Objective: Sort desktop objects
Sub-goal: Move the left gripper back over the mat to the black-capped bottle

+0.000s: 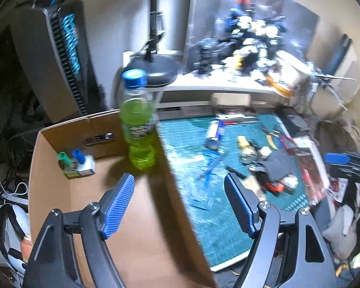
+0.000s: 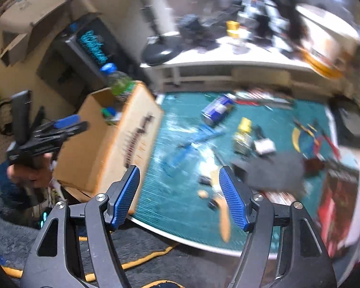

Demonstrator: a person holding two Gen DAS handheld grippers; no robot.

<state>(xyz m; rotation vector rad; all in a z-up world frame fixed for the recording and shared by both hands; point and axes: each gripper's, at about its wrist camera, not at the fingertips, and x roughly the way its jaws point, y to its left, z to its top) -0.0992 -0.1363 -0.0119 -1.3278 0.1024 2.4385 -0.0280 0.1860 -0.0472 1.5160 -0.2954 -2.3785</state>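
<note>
Two grippers angled steeply down, both spread wide with nothing between the blue pads: left gripper (image 1: pixel 180 204) over the cardboard box (image 1: pixel 60 192), right gripper (image 2: pixel 180 196) over the near edge of the teal cutting mat (image 2: pixel 180 206). Left one seen from the right wrist, gripped in a hand (image 2: pixel 28 175) beside the box. Green drink bottle (image 1: pixel 138 122) with blue cap upright inside the box at its mat-side wall, label blurred and unreadable; likewise the print on the blue can (image 2: pixel 217 110) lying on the mat.
</note>
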